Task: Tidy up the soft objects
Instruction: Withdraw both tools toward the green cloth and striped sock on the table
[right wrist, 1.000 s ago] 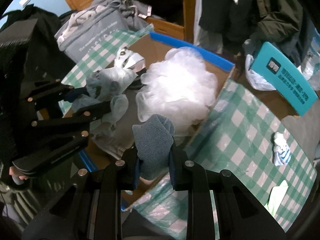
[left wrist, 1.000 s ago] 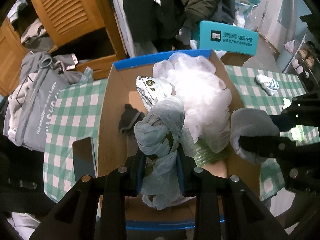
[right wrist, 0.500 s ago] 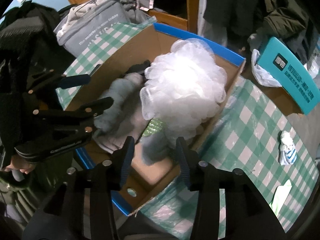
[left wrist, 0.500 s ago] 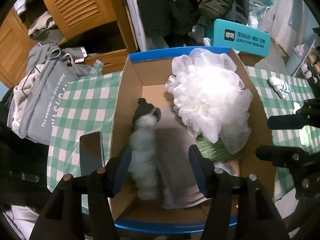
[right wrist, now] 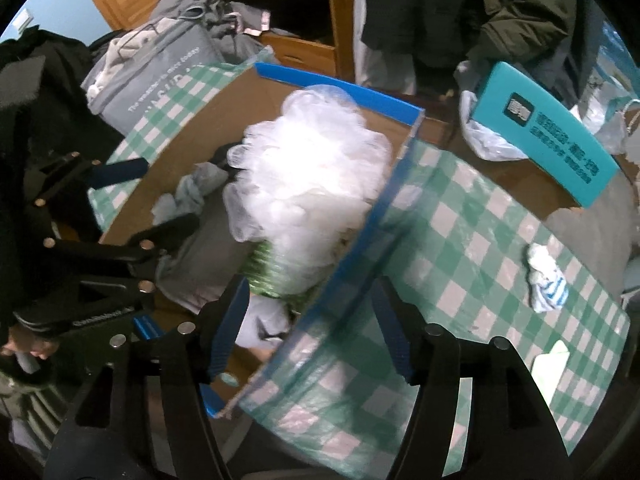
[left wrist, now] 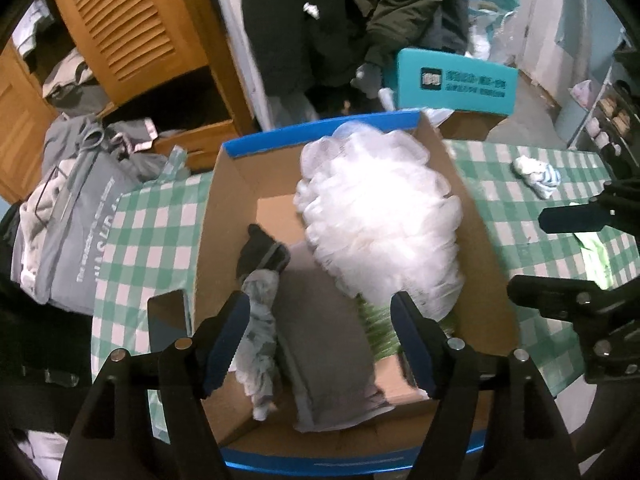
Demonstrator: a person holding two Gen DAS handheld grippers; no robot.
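An open cardboard box (left wrist: pixel 224 216) with blue edges stands on a green checked tablecloth (left wrist: pixel 152 220). In it lie a white bath pouf (left wrist: pixel 380 220), a pale blue-grey knotted cloth (left wrist: pixel 260 332), a grey folded cloth (left wrist: pixel 328 344), a black item (left wrist: pixel 256 252) and a green item (left wrist: pixel 376 320). My left gripper (left wrist: pixel 320 336) is open and empty above the box. My right gripper (right wrist: pixel 312 320) is open and empty over the box's right wall (right wrist: pixel 360 240); a pale grey cloth (right wrist: pixel 264 324) lies below it. A white-and-blue striped sock (right wrist: pixel 546 280) lies on the cloth to the right.
A teal carton (left wrist: pixel 452 80) stands behind the box. A grey bag with clothes (left wrist: pixel 76 216) sits left of the table. Wooden louvred cupboards (left wrist: pixel 120 28) and hanging dark jackets (left wrist: pixel 360 20) are behind. A pale green item (right wrist: pixel 550 364) lies near the table's right edge.
Both grippers opened. The left one let go of the pale knotted cloth and the right one let go of the grey cloth; both now lie in the box. Both grippers pulled back.
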